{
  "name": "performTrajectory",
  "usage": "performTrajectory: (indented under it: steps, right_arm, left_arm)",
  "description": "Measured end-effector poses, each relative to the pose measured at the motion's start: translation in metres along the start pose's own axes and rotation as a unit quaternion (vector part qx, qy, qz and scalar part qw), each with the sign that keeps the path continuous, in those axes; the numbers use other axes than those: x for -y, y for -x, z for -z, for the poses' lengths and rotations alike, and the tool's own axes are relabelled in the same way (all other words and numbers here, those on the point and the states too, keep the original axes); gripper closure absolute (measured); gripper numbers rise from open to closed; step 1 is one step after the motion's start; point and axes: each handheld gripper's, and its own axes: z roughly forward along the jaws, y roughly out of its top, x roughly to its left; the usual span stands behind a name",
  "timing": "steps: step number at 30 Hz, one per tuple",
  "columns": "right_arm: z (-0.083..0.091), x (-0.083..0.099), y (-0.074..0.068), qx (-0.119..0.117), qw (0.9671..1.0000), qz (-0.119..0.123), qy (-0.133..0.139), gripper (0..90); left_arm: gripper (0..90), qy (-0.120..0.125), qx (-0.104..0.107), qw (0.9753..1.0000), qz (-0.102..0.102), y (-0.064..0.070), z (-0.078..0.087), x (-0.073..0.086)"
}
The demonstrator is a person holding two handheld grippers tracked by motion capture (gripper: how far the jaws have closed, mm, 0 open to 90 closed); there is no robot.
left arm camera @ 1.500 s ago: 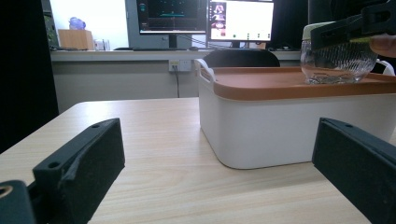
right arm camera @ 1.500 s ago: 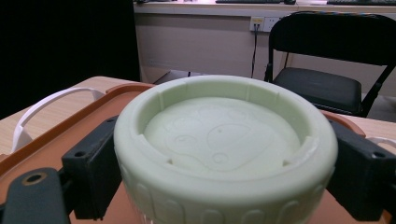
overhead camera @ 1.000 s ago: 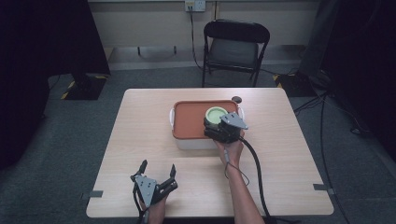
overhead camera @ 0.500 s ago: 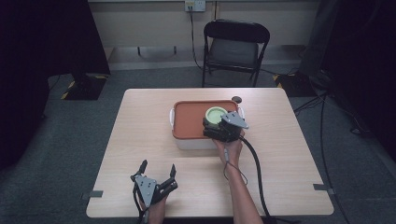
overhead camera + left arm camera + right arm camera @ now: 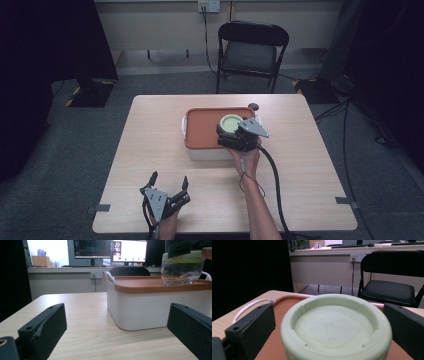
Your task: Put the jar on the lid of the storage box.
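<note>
Jaws of right gripper [image 5: 332, 322] wide, seemingly clear of jar lid [image 5: 335, 326]; left gripper [image 5: 169, 185] wide, empty

We see a pale green lid [image 5: 336, 326] with faint swirls on a clear ribbed glass jar [image 5: 181, 272], an orange-brown cover [image 5: 209, 128] on a white box [image 5: 152, 307], a light wood-grain desk [image 5: 300, 165], and a black chair [image 5: 252, 50].

even overhead light brightens the surface [image 5: 150, 150]; room edges fall into darkness. monitors [image 5: 110, 250] glare white; the near tongs look soft and blurred.
</note>
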Motion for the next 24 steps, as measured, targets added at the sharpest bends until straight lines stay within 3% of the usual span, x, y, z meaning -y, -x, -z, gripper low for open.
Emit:
performTrajectory:
  steps: [6, 24]
  right_arm:
    - [0.007, -0.005, -0.002, 0.001, 0.9997, 0.013, 0.019, 1.6]
    - [0.020, -0.009, 0.002, 0.017, 0.9986, 0.007, 0.050, 0.0]
  left_arm:
    - [2.1, 0.000, 0.000, 1.0000, 0.000, 0.000, 0.000, 0.000]
    - [2.1, 0.000, 0.000, 1.0000, 0.000, 0.000, 0.000, 0.000]
